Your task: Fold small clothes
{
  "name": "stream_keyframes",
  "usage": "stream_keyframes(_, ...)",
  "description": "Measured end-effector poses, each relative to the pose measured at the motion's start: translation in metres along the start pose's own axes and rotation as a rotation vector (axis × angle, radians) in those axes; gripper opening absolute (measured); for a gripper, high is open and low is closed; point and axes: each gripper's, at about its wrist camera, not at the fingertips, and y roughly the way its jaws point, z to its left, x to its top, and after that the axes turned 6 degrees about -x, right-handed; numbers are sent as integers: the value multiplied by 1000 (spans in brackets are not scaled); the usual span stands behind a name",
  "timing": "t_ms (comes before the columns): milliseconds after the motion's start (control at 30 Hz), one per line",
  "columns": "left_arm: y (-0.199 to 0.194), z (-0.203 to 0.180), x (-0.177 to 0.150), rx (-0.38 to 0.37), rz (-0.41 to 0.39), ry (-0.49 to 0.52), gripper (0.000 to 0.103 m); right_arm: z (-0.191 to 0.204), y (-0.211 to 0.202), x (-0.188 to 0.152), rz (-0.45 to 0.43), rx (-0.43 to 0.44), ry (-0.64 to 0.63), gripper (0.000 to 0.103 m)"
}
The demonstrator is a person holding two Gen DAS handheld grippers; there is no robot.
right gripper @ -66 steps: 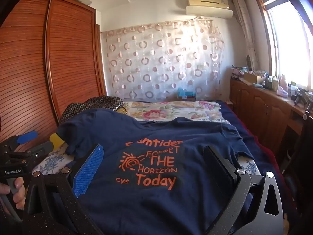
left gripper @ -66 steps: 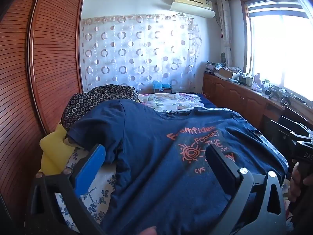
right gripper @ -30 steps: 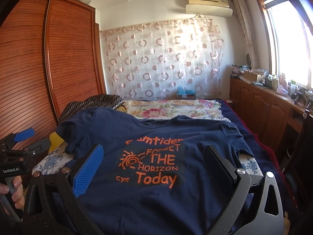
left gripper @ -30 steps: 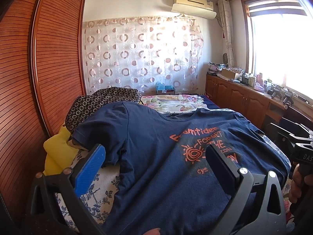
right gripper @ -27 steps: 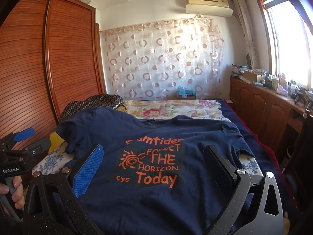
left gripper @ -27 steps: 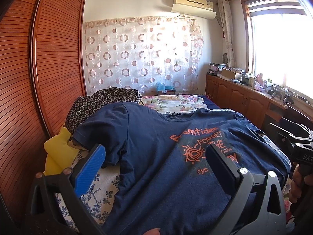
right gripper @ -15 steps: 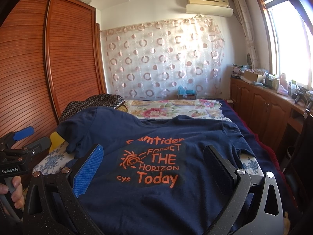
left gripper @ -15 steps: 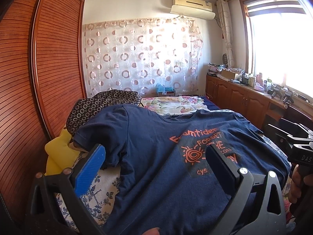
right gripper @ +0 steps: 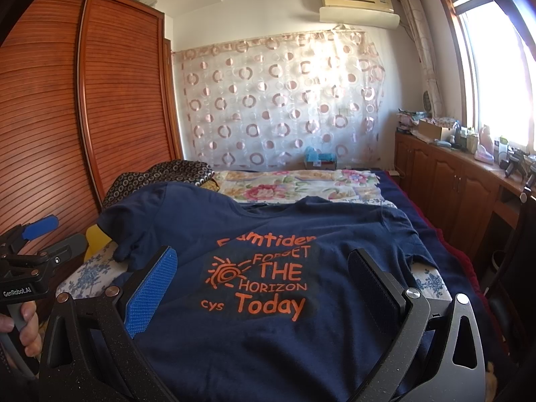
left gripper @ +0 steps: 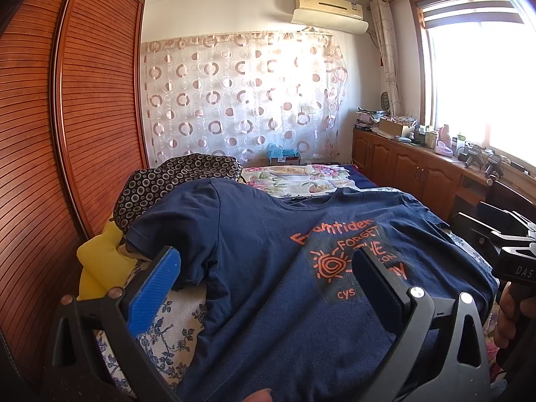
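A navy T-shirt [left gripper: 268,254] [right gripper: 268,335] with orange print lies spread face up on the bed, collar at the far end. Its left sleeve [left gripper: 157,231] drapes over a pillow. My left gripper [left gripper: 264,284] hovers open above the shirt's near left part, nothing between its fingers. My right gripper [right gripper: 264,284] stands open over the shirt's lower middle, just before the print. Each gripper also shows at the edge of the other's view, held by a hand [right gripper: 23,328].
A yellow pillow [left gripper: 100,268] and a dark circle-patterned pillow [left gripper: 174,181] lie at the bed's left. A wooden wardrobe [left gripper: 67,134] lines the left side. Low cabinets [right gripper: 462,194] with clutter run along the right under the window. A floral quilt [right gripper: 294,184] lies beyond the shirt.
Both grippers have stayed nearly still and open. The left view has drifted up very slightly. The shirt has not moved.
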Motion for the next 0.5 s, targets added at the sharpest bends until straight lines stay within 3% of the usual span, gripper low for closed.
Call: stream_keyframes(500,0,-1,0,-1,-2,2,103,0,0,1,0,0,-1,103)
